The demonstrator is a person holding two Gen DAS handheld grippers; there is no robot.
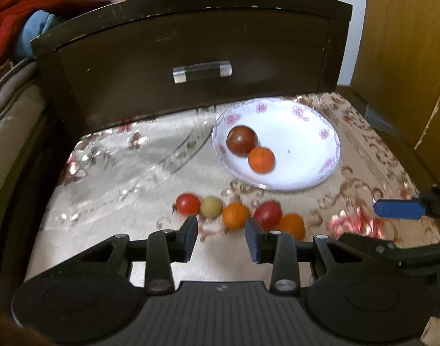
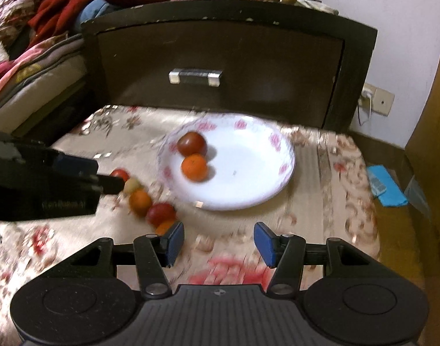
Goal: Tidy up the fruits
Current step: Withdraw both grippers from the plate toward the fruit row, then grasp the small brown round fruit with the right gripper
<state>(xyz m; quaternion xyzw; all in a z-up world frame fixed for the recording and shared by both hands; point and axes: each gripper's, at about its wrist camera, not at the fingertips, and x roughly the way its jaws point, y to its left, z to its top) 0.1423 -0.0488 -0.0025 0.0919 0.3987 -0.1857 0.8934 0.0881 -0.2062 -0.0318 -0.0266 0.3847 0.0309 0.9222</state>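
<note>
From your left wrist camera, your left gripper point(image 1: 221, 238) is spread wide with nothing between its blue pads, hovering low over a row of five small fruits on the flowered cloth point(image 1: 110, 178). From left to right the row runs red tomato point(image 1: 187, 203), pale round fruit point(image 1: 211, 206), orange point(image 1: 235, 215), second red tomato point(image 1: 267, 214) and a second orange point(image 1: 292, 225) half hidden behind your right finger. The middle orange sits just beyond the gap between your fingers. Far right of the row, the floral plate point(image 1: 312, 132) already holds a dark tomato point(image 1: 241, 140) touching a small orange point(image 1: 261, 159). From your right wrist camera, your right gripper point(image 2: 219, 242) is also spread and empty, over bare cloth just near of the plate, with the fruit row off to its left beside the left gripper's dark body. This view is blurred, so the nearest orange is probably touching the red tomato, though you cannot be sure. These fruits should be light and round, prone to roll; the tomatoes are likely soft-skinned and smooth. Take each across its widest middle, close gently, and mind the neighbours pressed against it.
</note>
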